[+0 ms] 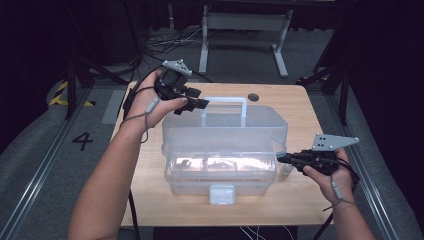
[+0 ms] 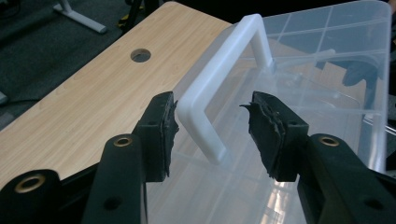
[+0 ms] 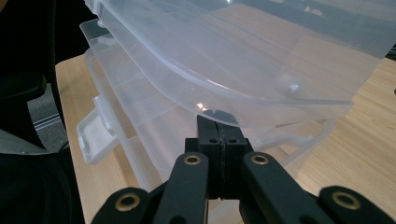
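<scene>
In the high view, a clear plastic box (image 1: 222,165) is sitting on the wooden table (image 1: 295,200) with its lid (image 1: 225,127) raised at the front. The left gripper (image 1: 191,104) is hovering at the left end of the lid's white handle (image 1: 224,102), while the right gripper (image 1: 284,159) is pointing at the box's right side, under the lid's edge.

In the left gripper view, the left gripper (image 2: 212,126) is standing with its jaws parted on either side of the handle's (image 2: 205,107) near corner; the left pad is lying just against it and the right pad is standing apart, so nothing is being squeezed.

In the right gripper view, the right gripper (image 3: 219,123) is showing its jaws pressed together, empty, tips right under the lid's (image 3: 224,60) rim, above the box (image 3: 140,126).
</scene>
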The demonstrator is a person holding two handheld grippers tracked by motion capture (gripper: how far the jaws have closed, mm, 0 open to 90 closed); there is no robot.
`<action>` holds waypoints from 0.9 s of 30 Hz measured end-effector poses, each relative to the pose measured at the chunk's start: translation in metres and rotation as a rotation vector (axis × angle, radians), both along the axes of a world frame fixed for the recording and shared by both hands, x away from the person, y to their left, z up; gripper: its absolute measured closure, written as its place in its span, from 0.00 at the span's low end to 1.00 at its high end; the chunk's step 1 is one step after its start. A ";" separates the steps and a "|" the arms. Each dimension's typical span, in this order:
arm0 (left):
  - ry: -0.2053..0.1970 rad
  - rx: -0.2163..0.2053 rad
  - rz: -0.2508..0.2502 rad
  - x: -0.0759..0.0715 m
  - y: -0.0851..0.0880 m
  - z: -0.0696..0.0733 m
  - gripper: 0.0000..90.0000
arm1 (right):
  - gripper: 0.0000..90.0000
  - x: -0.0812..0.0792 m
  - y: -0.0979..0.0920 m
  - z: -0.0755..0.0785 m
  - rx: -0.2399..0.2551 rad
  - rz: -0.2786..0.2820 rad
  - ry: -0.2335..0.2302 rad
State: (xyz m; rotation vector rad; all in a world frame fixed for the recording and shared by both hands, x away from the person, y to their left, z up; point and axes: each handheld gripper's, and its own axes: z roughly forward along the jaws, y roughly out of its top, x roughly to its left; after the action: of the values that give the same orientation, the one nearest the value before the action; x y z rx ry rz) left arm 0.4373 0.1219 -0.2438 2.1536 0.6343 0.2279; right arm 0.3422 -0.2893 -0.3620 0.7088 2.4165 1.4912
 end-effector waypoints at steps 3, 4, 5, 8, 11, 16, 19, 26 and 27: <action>-0.017 -0.002 0.003 -0.007 0.005 0.002 0.58 | 1.00 0.001 0.000 0.000 0.001 0.000 -0.001; -0.019 -0.004 0.001 -0.009 0.006 0.003 0.58 | 1.00 0.002 0.001 -0.001 0.003 0.000 0.000; -0.024 -0.009 0.001 -0.011 0.007 0.003 0.59 | 1.00 0.003 0.000 -0.001 0.005 0.000 0.001; -0.040 -0.026 -0.002 -0.019 0.010 0.005 0.60 | 1.00 0.004 0.000 -0.002 0.012 -0.006 0.001; -0.050 -0.031 -0.001 -0.024 0.013 0.006 0.61 | 1.00 0.005 0.000 -0.001 0.017 -0.009 -0.004; -0.077 -0.049 0.010 -0.039 0.024 0.011 0.63 | 1.00 0.006 0.000 0.000 0.029 -0.014 -0.011; -0.080 -0.070 0.014 -0.048 0.031 0.011 0.67 | 1.00 0.007 0.000 0.002 0.036 -0.022 -0.014; -0.089 -0.075 0.032 -0.061 0.046 0.010 0.68 | 1.00 0.009 0.002 0.006 0.031 -0.041 -0.026; -0.088 -0.076 0.034 -0.062 0.048 0.009 0.68 | 1.00 0.010 0.003 0.007 0.030 -0.046 -0.026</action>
State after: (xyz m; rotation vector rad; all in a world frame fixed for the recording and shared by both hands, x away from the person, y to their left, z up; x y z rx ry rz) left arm 0.3751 0.1697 -0.2349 2.0498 0.6194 0.3107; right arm 0.3520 -0.2866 -0.3554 0.7412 2.3474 1.5129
